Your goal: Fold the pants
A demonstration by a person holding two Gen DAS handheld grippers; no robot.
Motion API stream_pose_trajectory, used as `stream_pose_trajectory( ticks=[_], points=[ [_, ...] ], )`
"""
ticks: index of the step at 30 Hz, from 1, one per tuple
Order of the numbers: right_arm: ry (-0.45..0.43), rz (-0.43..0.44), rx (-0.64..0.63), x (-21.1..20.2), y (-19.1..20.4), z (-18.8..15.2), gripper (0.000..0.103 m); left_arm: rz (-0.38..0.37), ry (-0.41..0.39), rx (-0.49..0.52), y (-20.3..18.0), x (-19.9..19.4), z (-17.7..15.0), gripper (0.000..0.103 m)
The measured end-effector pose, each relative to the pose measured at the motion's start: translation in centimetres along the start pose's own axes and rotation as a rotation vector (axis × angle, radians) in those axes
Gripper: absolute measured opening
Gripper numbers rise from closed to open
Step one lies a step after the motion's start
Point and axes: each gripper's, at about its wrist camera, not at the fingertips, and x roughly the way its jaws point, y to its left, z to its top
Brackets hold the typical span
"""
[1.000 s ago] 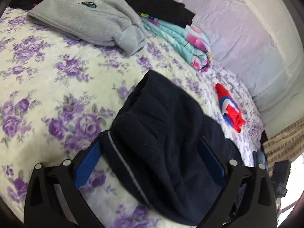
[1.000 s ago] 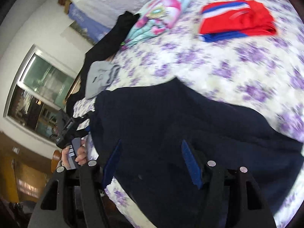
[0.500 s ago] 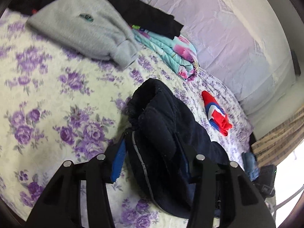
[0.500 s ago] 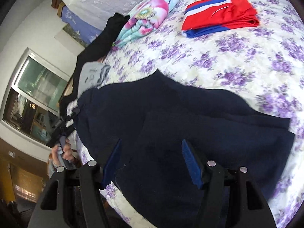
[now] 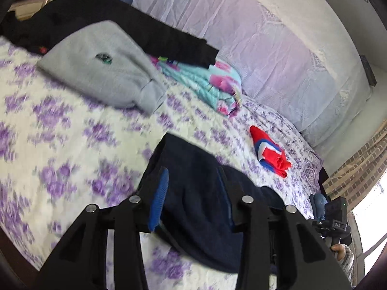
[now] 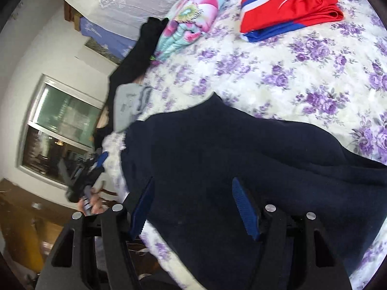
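Observation:
Dark navy pants (image 5: 193,188) lie crumpled on the floral bedspread (image 5: 60,133). My left gripper (image 5: 192,193) is closing. Its blue pads (image 5: 159,198) squeeze a raised bunch of the pants' near end, which fills the gap between the jaws. In the right wrist view the pants (image 6: 241,145) spread across the bed's near corner. My right gripper (image 6: 193,207) stands open low over them, dark cloth lying loose between its fingers (image 6: 244,207). The left gripper (image 6: 94,169) also shows there at the pants' far end, held by a hand (image 6: 94,205).
A folded red, white and blue garment (image 6: 290,7) lies further up the bed. A grey sweatshirt (image 5: 104,67), a black garment (image 5: 145,31) and a rolled flowery blanket (image 5: 205,84) lie near the pale pillow (image 5: 266,48). A window (image 6: 60,130) is beyond the bed's edge.
My left gripper's jaws came much closer together, bunching the pants' end between them, and it rose and drew back. The right gripper stayed wide over the pants, whose cloth spread flatter.

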Motion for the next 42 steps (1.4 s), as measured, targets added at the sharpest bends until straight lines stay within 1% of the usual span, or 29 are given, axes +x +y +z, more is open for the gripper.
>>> stream_pose_trajectory(
  ticks=[1,2,3,5,6,8,10,12,14,16,17,19,20,24,26,28,29,30,31,32,33,34,35,36,37,39,40,41,42],
  points=[
    [0.008,0.012,-0.003,0.2,0.1,-0.1,0.067,0.001,0.012,-0.01,0.3,0.1,-0.4,0.038],
    [0.019,0.022,0.0,0.6,0.2,-0.3,0.067,0.018,0.03,-0.014,0.6,0.1,-1.1,0.042],
    [0.024,0.02,-0.003,0.8,0.3,-0.3,0.067,0.043,0.037,-0.013,0.7,0.2,-1.5,0.059],
    [0.033,0.006,-0.022,1.3,0.9,-0.3,0.067,0.113,0.033,-0.013,0.7,0.5,-2.5,0.081],
    [0.032,0.007,-0.028,1.3,1.1,-0.3,0.067,0.125,0.032,-0.008,0.6,0.7,-2.8,0.083],
    [0.03,0.015,-0.025,1.2,1.3,-0.2,0.067,0.1,0.067,-0.028,1.0,1.7,-3.1,0.084],
    [0.023,0.011,-0.024,1.0,1.4,-0.2,0.067,0.114,0.129,-0.1,2.1,3.2,-3.3,0.084],
    [0.02,0.018,-0.022,0.7,1.3,-0.4,0.067,0.088,0.167,-0.157,3.0,4.5,-3.5,0.088],
    [0.02,0.018,-0.01,0.7,1.0,-0.5,0.067,0.07,0.155,-0.167,3.0,5.0,-3.2,0.089],
    [0.023,0.015,-0.006,0.8,0.8,-0.5,0.067,0.009,0.148,-0.194,2.9,5.3,-2.5,0.088],
    [0.023,0.016,-0.005,0.7,0.7,-0.6,0.067,-0.007,0.14,-0.214,2.9,5.3,-2.1,0.086],
    [0.019,0.02,-0.008,0.6,0.6,-0.7,0.067,-0.011,0.139,-0.19,2.5,5.5,-1.7,0.068],
    [0.014,0.018,-0.008,0.5,0.6,-0.8,0.067,-0.006,0.132,-0.175,2.3,5.7,-1.5,0.051],
    [-0.011,0.012,-0.005,0.1,0.2,-0.8,0.067,-0.014,0.131,-0.186,2.5,6.0,-1.5,0.051],
    [-0.018,0.009,-0.001,0.1,-0.1,-0.7,0.062,-0.016,0.128,-0.187,2.8,6.1,-1.7,0.049],
    [-0.026,0.016,0.014,0.0,-0.5,-0.7,0.052,-0.023,0.117,-0.187,3.0,5.6,-1.8,0.046],
    [-0.029,0.024,0.026,-0.1,-0.7,-0.6,0.041,-0.026,0.104,-0.173,2.9,5.2,-1.9,0.044],
    [-0.025,0.037,0.041,-0.1,-1.0,-0.5,0.034,-0.023,0.094,-0.158,2.6,4.9,-1.9,0.043],
    [-0.024,0.047,0.056,-0.1,-1.3,-0.4,0.033,-0.01,0.08,-0.128,2.0,4.5,-1.9,0.042],
    [-0.022,0.05,0.069,0.1,-1.5,-0.2,0.028,0.0,0.068,-0.099,1.4,4.2,-1.9,0.041],
    [-0.012,0.035,0.085,0.6,-2.1,0.0,0.021,0.004,0.057,-0.081,1.0,3.9,-1.8,0.041],
    [0.0,0.019,0.097,1.0,-2.5,0.0,0.018,0.005,0.045,-0.06,0.3,3.5,-1.6,0.04],
    [0.027,0.003,0.117,1.9,-3.5,0.1,0.01,0.002,0.028,-0.033,-0.7,2.8,-1.4,0.04],
    [0.044,0.0,0.142,2.5,-4.4,0.2,0.0,-0.001,0.011,0.002,-1.9,2.1,-1.2,0.039],
    [0.055,0.021,0.191,3.1,-5.8,0.2,0.0,0.0,0.001,0.028,-2.7,1.7,-1.1,0.039],
    [0.063,0.091,0.254,3.1,-7.1,0.2,0.0,0.013,-0.026,0.144,-6.2,0.4,-0.9,0.039],
    [0.06,0.084,0.24,2.9,-6.8,0.2,0.0,0.016,-0.034,0.181,-7.4,0.1,-0.9,0.039],
    [0.052,0.07,0.213,2.7,-6.2,0.1,0.003,0.01,-0.046,0.239,-9.4,-0.5,-1.0,0.038],
    [0.029,0.076,0.173,2.0,-5.2,-0.1,0.004,0.001,-0.055,0.292,-11.3,-0.9,-1.2,0.038]
  ],
)
